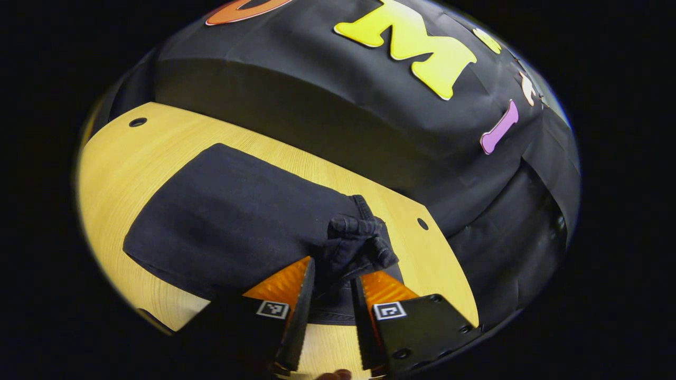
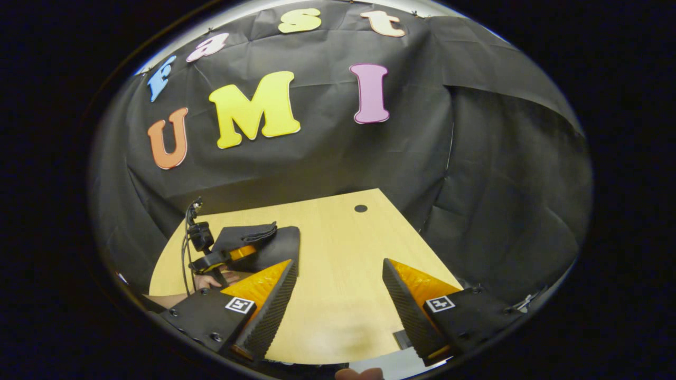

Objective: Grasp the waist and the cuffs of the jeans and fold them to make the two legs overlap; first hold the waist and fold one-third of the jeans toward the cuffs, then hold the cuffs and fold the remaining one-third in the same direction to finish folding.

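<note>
Left gripper (image 1: pixel 331 277) has its two fingers nearly closed on a bunched fold of the dark jeans (image 1: pixel 237 221), which lie folded flat on the wooden bench (image 1: pixel 121 174) toward its far edge. Right gripper (image 2: pixel 338 285) hangs over bare bench near the front edge, fingers spread wide and holding nothing, well apart from the jeans.

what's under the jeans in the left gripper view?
The wooden table lies under the dark jeans. The left tool pinches a bunched edge; any layers beneath the cloth are covered.
</note>
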A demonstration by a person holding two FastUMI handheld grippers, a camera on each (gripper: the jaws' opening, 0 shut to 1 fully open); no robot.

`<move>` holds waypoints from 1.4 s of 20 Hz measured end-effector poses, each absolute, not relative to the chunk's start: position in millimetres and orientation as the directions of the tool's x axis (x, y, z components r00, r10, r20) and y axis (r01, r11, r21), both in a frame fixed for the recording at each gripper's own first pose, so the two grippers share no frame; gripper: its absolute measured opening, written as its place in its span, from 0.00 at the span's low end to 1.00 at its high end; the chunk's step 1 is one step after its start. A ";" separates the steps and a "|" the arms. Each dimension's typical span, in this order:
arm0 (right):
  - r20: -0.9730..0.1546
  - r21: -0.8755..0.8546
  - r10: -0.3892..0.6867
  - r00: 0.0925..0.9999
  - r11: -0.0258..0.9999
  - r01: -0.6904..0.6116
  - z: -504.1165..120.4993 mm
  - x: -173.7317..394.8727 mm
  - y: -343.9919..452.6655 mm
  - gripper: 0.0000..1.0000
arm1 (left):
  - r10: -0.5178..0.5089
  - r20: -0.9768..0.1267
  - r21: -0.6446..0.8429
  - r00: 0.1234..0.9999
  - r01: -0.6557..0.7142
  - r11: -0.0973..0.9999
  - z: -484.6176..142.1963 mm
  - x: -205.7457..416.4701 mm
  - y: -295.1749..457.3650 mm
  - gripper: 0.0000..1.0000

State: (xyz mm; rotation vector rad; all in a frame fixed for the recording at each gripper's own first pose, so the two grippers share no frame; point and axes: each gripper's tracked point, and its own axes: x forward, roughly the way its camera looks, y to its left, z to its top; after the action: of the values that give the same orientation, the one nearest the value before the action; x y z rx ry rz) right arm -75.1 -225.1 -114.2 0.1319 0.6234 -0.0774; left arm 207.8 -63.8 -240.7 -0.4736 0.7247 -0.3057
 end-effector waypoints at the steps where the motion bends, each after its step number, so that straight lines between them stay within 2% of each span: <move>1: -0.583 0.103 -0.026 0.812 0.989 0.106 -113.3 -73.7 -223.4 0.99 | -0.433 -0.558 -0.508 0.708 0.121 0.853 -236.3 204.5 -69.6 0.52; 3: -0.571 0.111 -0.015 0.821 0.989 0.095 -110.0 -69.2 -219.7 0.99 | -0.427 -0.555 -0.475 0.714 0.149 0.867 -223.7 200.0 -75.1 0.88; 4: -0.565 0.117 -0.007 0.825 0.989 0.089 -108.0 -66.9 -217.5 0.99 | -0.421 -0.552 -0.458 0.720 0.160 0.874 -217.4 197.4 -74.8 1.00; 10: -0.462 0.153 0.074 0.884 0.988 -0.002 -83.2 -29.8 -184.3 1.00 | -0.374 -0.458 -0.404 0.806 0.186 0.895 -123.5 192.0 -37.0 0.99; 14: -0.349 0.141 0.123 0.929 0.987 -0.078 -53.2 12.0 -143.4 0.99 | -0.236 -0.320 -0.293 0.918 0.141 0.946 -9.2 185.8 23.6 0.98; 18: -0.228 0.135 0.173 0.958 0.980 -0.145 -17.8 37.3 -93.5 1.00 | -0.155 -0.180 -0.204 0.971 0.118 0.972 81.9 164.1 52.7 0.98; 20: -0.161 0.116 0.172 0.972 0.981 -0.154 -4.0 36.0 -78.8 1.00 | -0.104 -0.121 -0.109 0.987 0.091 0.990 106.6 150.3 73.4 1.00; 22: -0.107 0.082 0.167 0.980 0.984 -0.159 3.4 32.5 -68.3 0.99 | -0.063 -0.073 -0.050 0.995 0.059 0.997 127.4 138.6 87.2 0.92; 23: -0.091 0.072 0.171 0.981 0.984 -0.165 6.2 29.6 -63.4 0.99 | -0.049 -0.057 -0.040 0.997 0.047 0.998 131.9 132.1 90.4 0.98; 26: -0.067 0.050 0.172 0.983 0.984 -0.169 7.4 24.5 -54.2 0.99 | -0.009 -0.062 -0.045 0.998 0.006 0.999 125.9 118.3 98.9 1.00; 28: -0.050 0.052 0.172 0.984 0.984 -0.169 9.1 22.5 -50.6 0.99 | 0.001 -0.064 -0.037 0.998 -0.003 0.999 122.4 109.9 97.9 0.98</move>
State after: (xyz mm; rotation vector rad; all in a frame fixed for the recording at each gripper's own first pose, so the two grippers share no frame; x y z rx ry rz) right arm 22.5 -50.6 9.1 0.0476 0.0548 0.1715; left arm 109.9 97.9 122.4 -0.0374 0.0638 0.0018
